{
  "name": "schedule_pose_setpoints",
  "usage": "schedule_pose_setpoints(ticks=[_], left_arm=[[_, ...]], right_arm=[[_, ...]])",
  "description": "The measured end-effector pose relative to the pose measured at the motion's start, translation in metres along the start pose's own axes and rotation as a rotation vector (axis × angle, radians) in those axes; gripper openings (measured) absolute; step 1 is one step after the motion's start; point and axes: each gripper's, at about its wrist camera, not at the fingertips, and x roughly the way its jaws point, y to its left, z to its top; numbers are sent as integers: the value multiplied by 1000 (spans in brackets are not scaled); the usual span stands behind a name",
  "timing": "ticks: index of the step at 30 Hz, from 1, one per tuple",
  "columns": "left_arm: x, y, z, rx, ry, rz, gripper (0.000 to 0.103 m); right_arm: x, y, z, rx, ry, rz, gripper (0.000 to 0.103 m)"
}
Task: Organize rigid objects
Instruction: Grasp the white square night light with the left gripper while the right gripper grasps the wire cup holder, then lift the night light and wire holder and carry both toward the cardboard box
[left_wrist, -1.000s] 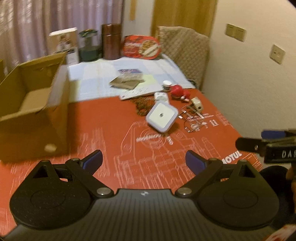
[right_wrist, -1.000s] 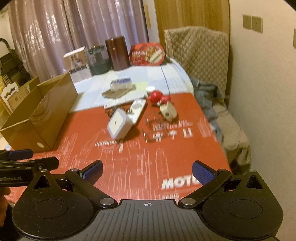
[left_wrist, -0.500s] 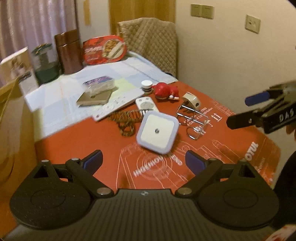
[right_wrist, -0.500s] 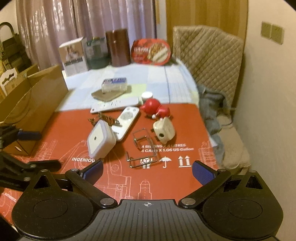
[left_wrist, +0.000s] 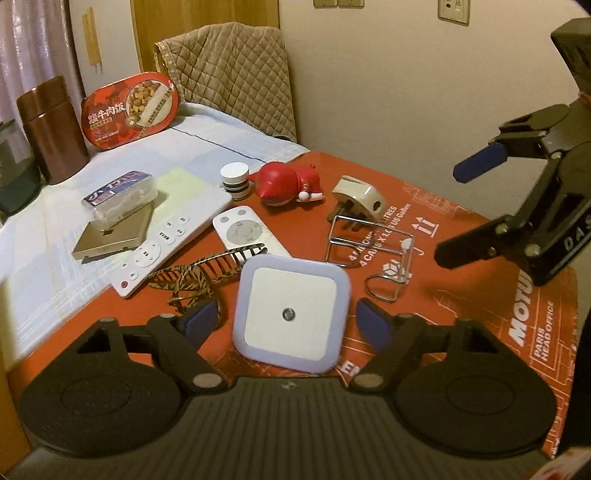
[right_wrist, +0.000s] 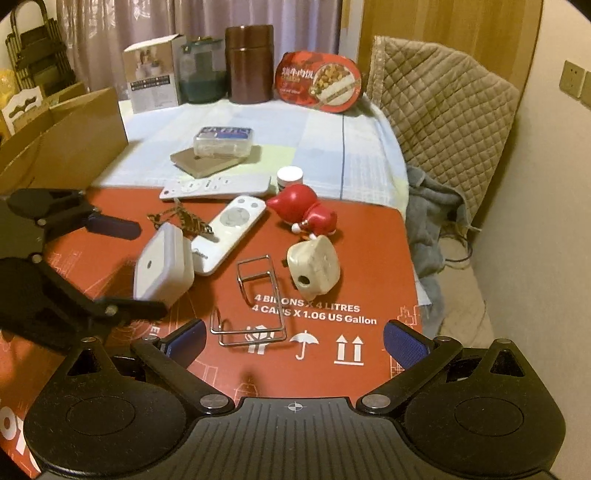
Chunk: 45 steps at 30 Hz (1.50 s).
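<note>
Down low, the left gripper (left_wrist: 288, 325) was spread wide, its blue pads (left_wrist: 201, 319) on either side of the night light (left_wrist: 291, 314) without touching it. That square white light with its lilac rim stood tilted on the red mat (left_wrist: 461, 302), just in front of the small remote (left_wrist: 245, 234) and beside the striped hair clip (left_wrist: 207, 271).

From the right wrist view, the right gripper (right_wrist: 293, 341) was also spread wide and held nothing; it hovered over the mat's white print, with the wire rack (right_wrist: 255, 299) just ahead between its fingers. The left gripper showed there too, at the left, flanking the light.

Behind the rack lay the beige plug (right_wrist: 314, 267), on its side. The red toy (right_wrist: 303, 212) lay farther back, near the mat's far edge, with a little white-capped jar (right_wrist: 290, 177) just behind it on the pale cloth (right_wrist: 325, 140). A long white remote (right_wrist: 216, 186) lay across the seam of cloth and mat. Farther back, a clear case (right_wrist: 223, 140) sat on a flat tan box (right_wrist: 207, 162).

A cardboard box (right_wrist: 62, 147) stood open at the left.
</note>
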Motion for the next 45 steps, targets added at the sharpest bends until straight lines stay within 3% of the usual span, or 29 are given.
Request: schedule_pose_setpoints(ticks=[2, 6, 11, 17, 27, 32, 37, 45], left_arm=[[5, 2, 0, 3, 12, -8, 63], [-3, 8, -3, -43, 16, 6, 62], [-34, 6, -15, -149, 46, 116, 61], [-68, -1, -43, -219, -3, 198, 61], [-63, 0, -56, -249, -11, 200, 61], [-58, 1, -59, -252, 7, 193, 60], [-57, 0, -57, -257, -5, 176, 65], [-53, 9, -56, -392, -16, 127, 72]], right_arm=[[5, 0, -1, -8, 13, 9, 99], [13, 5, -3, -34, 21, 28, 98], [23, 15, -4, -39, -15, 64, 92], [42, 24, -6, -61, -31, 59, 82], [57, 34, -3, -106, -54, 37, 69], [63, 35, -3, -124, -39, 21, 51], [60, 35, -2, -111, -46, 28, 51], [53, 46, -3, -110, -49, 39, 51]])
